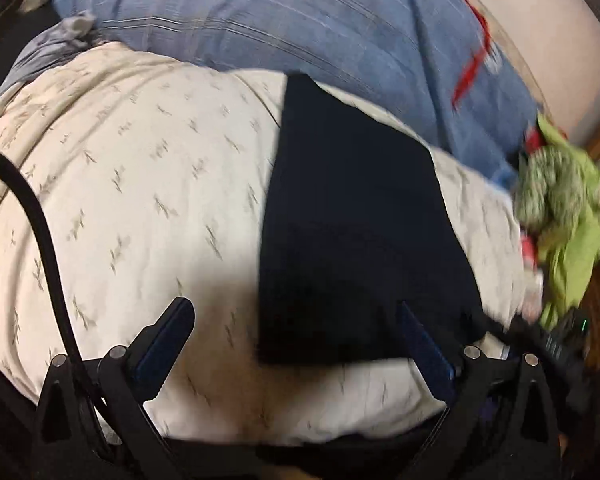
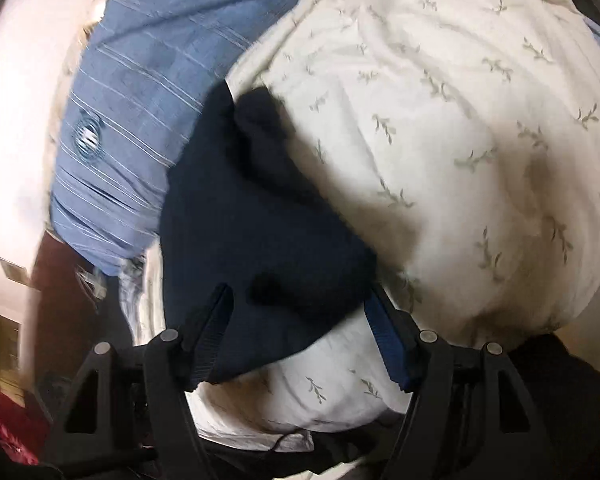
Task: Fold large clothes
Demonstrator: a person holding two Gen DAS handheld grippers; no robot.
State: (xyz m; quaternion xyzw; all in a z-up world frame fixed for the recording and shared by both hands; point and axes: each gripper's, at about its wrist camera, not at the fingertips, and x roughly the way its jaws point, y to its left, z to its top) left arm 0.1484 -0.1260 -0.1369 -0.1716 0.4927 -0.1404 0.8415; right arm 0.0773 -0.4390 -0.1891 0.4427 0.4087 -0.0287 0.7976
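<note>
Cream leaf-print duvet (image 1: 140,168) bears dark garment (image 1: 352,220); both grippers' fingers (image 1: 172,336) wide, empty.

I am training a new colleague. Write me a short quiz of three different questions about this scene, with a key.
1. True or false: the dark garment lies on the leaf-print cover.
2. Which fabric lies beyond the cover? A) a blue striped cloth B) a yellow towel C) a pink blanket
3. Fill in: in the left wrist view, the jaws of the left gripper stand wide ____.

Key
1. True. In the right wrist view the garment also reaches between the fingers of the right gripper, which do not press on it.
2. A, the blue striped cloth.
3. open
</note>
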